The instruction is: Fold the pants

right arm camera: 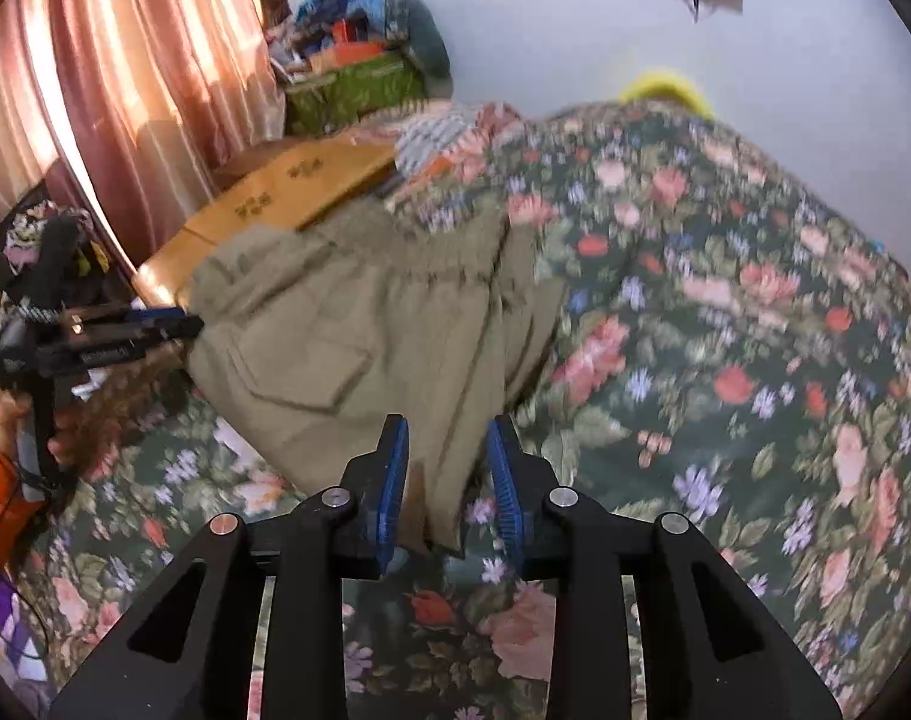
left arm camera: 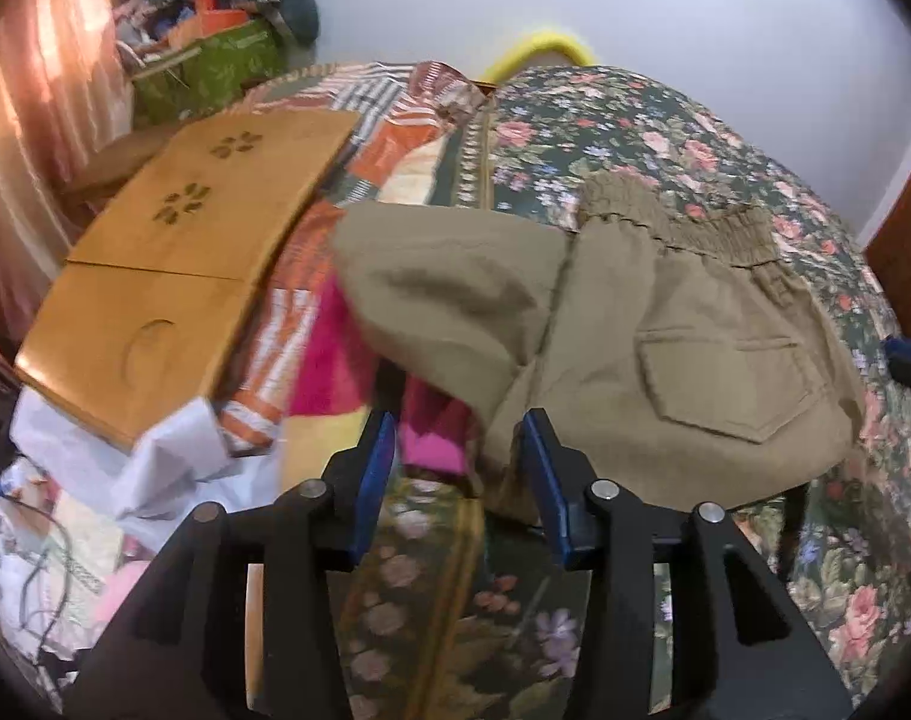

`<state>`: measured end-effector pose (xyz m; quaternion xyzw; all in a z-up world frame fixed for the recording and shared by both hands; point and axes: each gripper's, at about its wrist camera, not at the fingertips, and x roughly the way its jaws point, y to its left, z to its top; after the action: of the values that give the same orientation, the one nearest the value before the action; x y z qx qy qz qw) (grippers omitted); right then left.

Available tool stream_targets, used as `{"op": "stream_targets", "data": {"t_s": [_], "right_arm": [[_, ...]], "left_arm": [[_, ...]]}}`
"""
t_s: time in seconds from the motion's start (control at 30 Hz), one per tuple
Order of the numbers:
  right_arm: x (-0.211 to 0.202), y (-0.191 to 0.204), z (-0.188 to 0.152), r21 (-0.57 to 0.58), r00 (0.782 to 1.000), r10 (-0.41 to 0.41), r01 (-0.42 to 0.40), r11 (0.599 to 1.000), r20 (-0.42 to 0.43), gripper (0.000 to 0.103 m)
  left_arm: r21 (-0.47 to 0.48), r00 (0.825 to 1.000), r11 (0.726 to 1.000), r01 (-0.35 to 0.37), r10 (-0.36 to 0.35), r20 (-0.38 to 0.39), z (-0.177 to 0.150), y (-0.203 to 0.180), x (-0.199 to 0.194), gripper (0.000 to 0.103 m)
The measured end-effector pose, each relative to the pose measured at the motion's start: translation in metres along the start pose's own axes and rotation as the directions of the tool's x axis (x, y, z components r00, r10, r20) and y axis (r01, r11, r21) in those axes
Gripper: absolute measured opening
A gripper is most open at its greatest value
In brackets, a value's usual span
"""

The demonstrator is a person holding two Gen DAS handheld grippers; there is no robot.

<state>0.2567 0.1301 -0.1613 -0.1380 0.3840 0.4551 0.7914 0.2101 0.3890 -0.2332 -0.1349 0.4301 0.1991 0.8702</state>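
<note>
Both claws are standing parted, gripping nothing: left claw (left arm camera: 458,456), right claw (right arm camera: 446,468). Khaki pants (left arm camera: 665,348) are lying on the floral bedspread (left arm camera: 635,138), a wooden lap tray (left arm camera: 173,264) beside the pants, pink curtain (right arm camera: 95,60) beyond.

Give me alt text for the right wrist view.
Khaki pants lie bunched on a floral bedspread, back pocket up, one edge between the open right gripper. The left gripper reaches their far side, with a wooden board and pink curtain behind.

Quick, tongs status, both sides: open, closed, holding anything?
Left tongs: open, khaki pants edge beside the right finger, not clamped.
Right tongs: open, a pants corner lies between the fingers, not pinched.
</note>
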Motion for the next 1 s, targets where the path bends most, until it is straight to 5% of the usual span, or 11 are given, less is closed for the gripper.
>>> {"op": "stream_targets", "data": {"t_s": [0.13, 0.4, 0.6, 0.83, 1.0], "right_arm": [[0.003, 0.012, 0.012, -0.037, 1.0, 0.013, -0.012, 0.999, 0.017, 0.025], [0.073, 0.012, -0.002, -0.062, 0.986, -0.021, 0.01, 0.998, -0.166, 0.025], [0.077, 0.009, -0.004, -0.05, 0.983, -0.007, -0.002, 0.999, -0.184, 0.025], [0.08, 0.008, -0.003, -0.045, 0.982, -0.002, -0.007, 0.999, -0.191, 0.025], [0.065, 0.009, -0.002, -0.025, 0.986, -0.019, 0.015, 1.0, -0.166, 0.025]], "left_arm": [[-0.002, 0.998, 0.998, -0.069, 0.069, -0.009, 0.0, 0.013, 0.005, 0.045], [-0.055, 0.999, 0.998, 0.002, 0.001, 0.044, 0.005, 0.028, -0.007, 0.045], [-0.073, 0.998, 0.996, 0.044, -0.041, 0.042, 0.023, 0.024, 0.007, 0.045], [-0.086, 0.994, 0.994, -0.061, 0.053, -0.091, 0.022, 0.034, 0.049, 0.045], [-0.037, 0.991, 0.992, -0.118, 0.115, -0.065, 0.023, 0.027, 0.036, 0.045]]}}
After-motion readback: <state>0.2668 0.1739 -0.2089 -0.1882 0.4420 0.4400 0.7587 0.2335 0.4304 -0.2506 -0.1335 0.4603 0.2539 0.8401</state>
